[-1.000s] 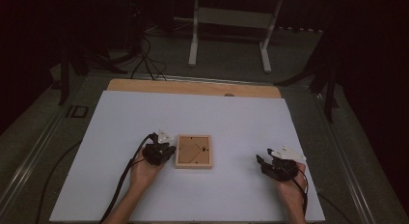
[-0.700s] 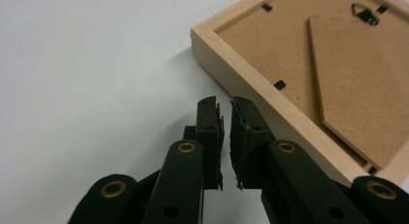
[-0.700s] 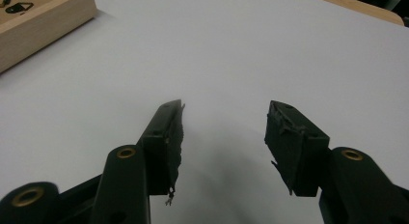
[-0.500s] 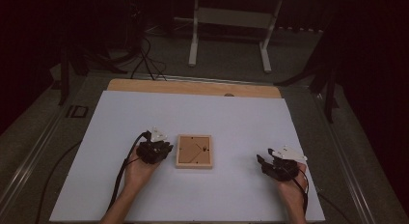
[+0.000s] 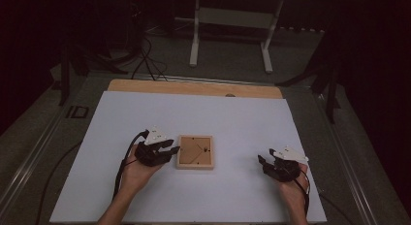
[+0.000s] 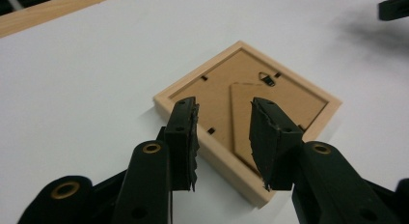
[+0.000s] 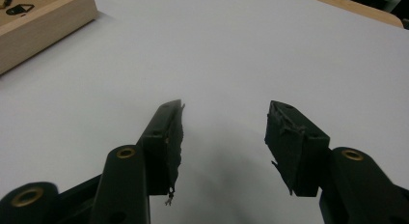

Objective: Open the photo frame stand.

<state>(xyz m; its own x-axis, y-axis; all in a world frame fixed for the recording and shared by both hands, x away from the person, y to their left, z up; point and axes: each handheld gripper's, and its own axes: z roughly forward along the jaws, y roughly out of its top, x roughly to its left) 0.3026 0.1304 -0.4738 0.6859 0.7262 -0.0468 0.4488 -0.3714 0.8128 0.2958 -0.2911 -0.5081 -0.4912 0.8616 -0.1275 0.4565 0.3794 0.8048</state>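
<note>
A small wooden picture frame (image 5: pixel 195 151) lies face down on the white table top, its brown backing and metal hanger (image 6: pixel 268 78) up. My left gripper (image 5: pixel 173 147) hovers just off the frame's left edge. Its jaws have just been opening and stand apart; in the left gripper view (image 6: pixel 223 118) the frame (image 6: pixel 284 96) lies below and beyond them, untouched. My right gripper (image 5: pixel 262 163) rests low at the right, well away from the frame, open with nothing between its pads (image 7: pixel 224 113). A corner of the frame (image 7: pixel 43 21) shows at the upper left of the right gripper view.
The white sheet (image 5: pixel 242 118) covers the table, with a bare wooden strip (image 5: pixel 194 88) along its far edge. Beyond it stand white stand legs (image 5: pixel 195 45) and floor cables (image 5: pixel 145 60). The right gripper's jaw tips (image 6: pixel 393 4) show in the left gripper view's top right corner.
The left gripper's jaws have opened, and the gripper has lifted and eased back from the frame's left edge. The frame and the right gripper have stayed put.
</note>
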